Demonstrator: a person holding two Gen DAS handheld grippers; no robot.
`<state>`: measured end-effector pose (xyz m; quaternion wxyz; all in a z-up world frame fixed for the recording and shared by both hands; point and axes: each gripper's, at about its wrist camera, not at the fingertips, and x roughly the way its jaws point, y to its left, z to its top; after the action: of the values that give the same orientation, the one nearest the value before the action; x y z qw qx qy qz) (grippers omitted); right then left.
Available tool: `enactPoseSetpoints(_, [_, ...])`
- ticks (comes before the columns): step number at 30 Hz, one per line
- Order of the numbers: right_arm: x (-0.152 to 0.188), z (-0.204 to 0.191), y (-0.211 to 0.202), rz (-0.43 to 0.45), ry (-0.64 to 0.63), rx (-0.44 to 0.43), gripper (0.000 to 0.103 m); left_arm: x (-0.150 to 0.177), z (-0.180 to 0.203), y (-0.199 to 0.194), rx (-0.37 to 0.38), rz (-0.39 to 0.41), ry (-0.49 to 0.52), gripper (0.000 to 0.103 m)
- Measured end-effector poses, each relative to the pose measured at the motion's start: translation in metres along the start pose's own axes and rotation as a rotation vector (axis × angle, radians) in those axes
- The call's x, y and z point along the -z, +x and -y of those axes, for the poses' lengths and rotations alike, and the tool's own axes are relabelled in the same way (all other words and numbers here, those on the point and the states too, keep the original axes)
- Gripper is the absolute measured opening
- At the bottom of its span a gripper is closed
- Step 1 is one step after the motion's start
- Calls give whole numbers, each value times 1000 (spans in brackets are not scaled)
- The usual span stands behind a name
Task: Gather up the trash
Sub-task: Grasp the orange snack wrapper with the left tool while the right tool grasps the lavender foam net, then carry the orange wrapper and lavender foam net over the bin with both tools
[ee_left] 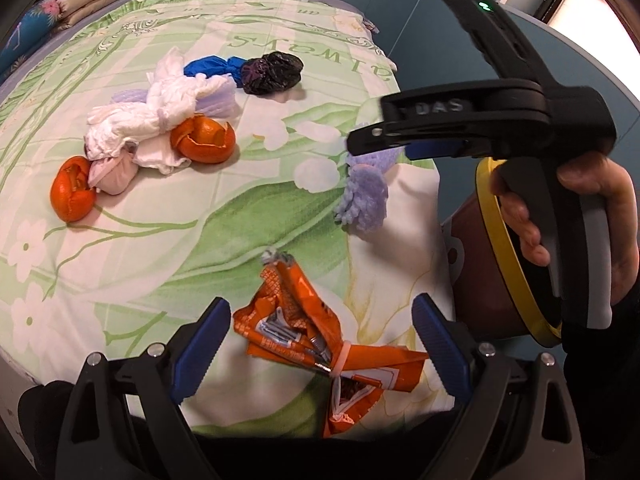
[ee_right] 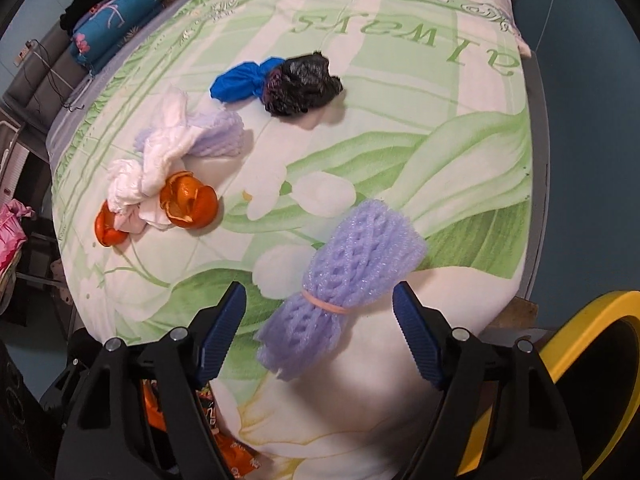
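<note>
1. Left gripper (ee_left: 320, 344): blue ribbed pads spread wide, holding nothing. Between them, touching neither, lay a crumpled orange foil snack wrapper (ee_left: 316, 340) cinched at the middle with a pale band, at the near edge of the bed.

2. Right gripper (ee_right: 318, 328): blue pads likewise set wide apart, gripping nothing. A bundle of lilac foam fruit netting (ee_right: 340, 292), bound by a pink rubber band, lay between and just ahead of the pads, tilted away to the right. In the left wrist view the same gripper (ee_left: 360, 142) appeared from the side, low over the netting (ee_left: 364, 200), held by the person's hand (ee_left: 568, 216).

3. Far ahead and left of the right gripper: a knotted white plastic bag (ee_right: 148, 176) resting against two pieces of orange citrus peel (ee_right: 188, 200), with a second piece of lilac foam netting (ee_right: 218, 134) touching the bag on its far side.

4. Beyond those: a twisted blue plastic bag (ee_right: 240, 80) touching a crumpled black plastic bag (ee_right: 300, 84).

5. Support: bed covered with a green and white floral sheet (ee_right: 400, 120).

6. Right of the right gripper, off the bed's edge: a dark bin with a yellow rim (ee_right: 580, 320), apart from all listed trash.

7. Far left edge of bed: folded patterned pillows (ee_right: 116, 12).
</note>
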<state>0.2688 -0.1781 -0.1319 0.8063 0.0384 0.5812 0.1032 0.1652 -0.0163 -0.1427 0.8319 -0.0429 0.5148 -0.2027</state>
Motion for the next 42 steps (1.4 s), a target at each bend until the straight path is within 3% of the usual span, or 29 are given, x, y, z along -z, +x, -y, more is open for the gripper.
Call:
enactPoseSetpoints(5, [-2, -2, 11, -22, 8, -2, 70, 0, -2, 7, 24, -15, -8, 80])
enactPoseSetpoints(8, [-2, -5, 17, -32, 6, 13, 65, 1, -2, 9, 32, -24, -10, 68])
enactPoseSetpoints(11, [0, -6, 22, -43, 11, 20, 52, 2, -3, 13, 35, -38, -15, 42])
enactPoseSetpoints(12, [0, -6, 24, -49, 12, 25, 48, 2, -4, 15, 46, -48, -23, 30])
enactPoseSetpoints(13, [0, -6, 25, -53, 15, 24, 47, 3, -5, 16, 50, -52, -28, 27])
enactPoseSetpoints(23, [2, -8, 19, -36, 3, 10, 24, 4, -7, 7, 69, -12, -45, 26])
enactPoseSetpoints(33, [5, -12, 5, 16, -24, -17, 11, 9, -12, -6, 107, 29, -73, 26])
enactPoseSetpoints(42, [3, -7, -1, 29, -4, -41, 11, 10, -14, -12, 131, 50, -89, 25])
